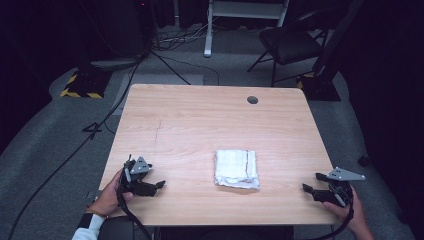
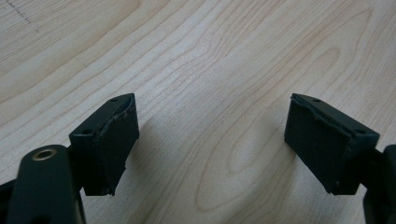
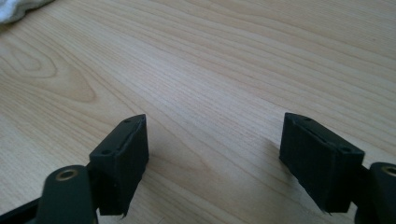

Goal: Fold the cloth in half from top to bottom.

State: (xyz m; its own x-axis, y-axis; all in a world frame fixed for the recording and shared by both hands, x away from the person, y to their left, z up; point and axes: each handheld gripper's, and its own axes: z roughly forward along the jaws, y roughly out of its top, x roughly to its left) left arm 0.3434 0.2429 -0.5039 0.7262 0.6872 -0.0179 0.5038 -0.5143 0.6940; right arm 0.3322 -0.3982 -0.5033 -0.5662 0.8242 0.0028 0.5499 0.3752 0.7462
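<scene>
Both hands rest at the tabletop's (image 1: pixel 200 110) near edge; between them lies the folded cloth (image 1: pixel 236 168), well apart from either. Left hand-held gripper (image 1: pixel 161 184) and right hand-held gripper (image 1: pixel 312 183) stand spread, empty, aimed inward, probably parked.

The light wooden surface (image 1: pixel 200 120) has a round grommet hole (image 1: pixel 252 100) near its far edge. Beyond it, on the grey carpet, a black folding chair (image 1: pixel 290 45) stands at the right, black cables (image 1: pixel 100 125) trail at the left, and a yellow-and-black striped base (image 1: pixel 80 90) sits.
</scene>
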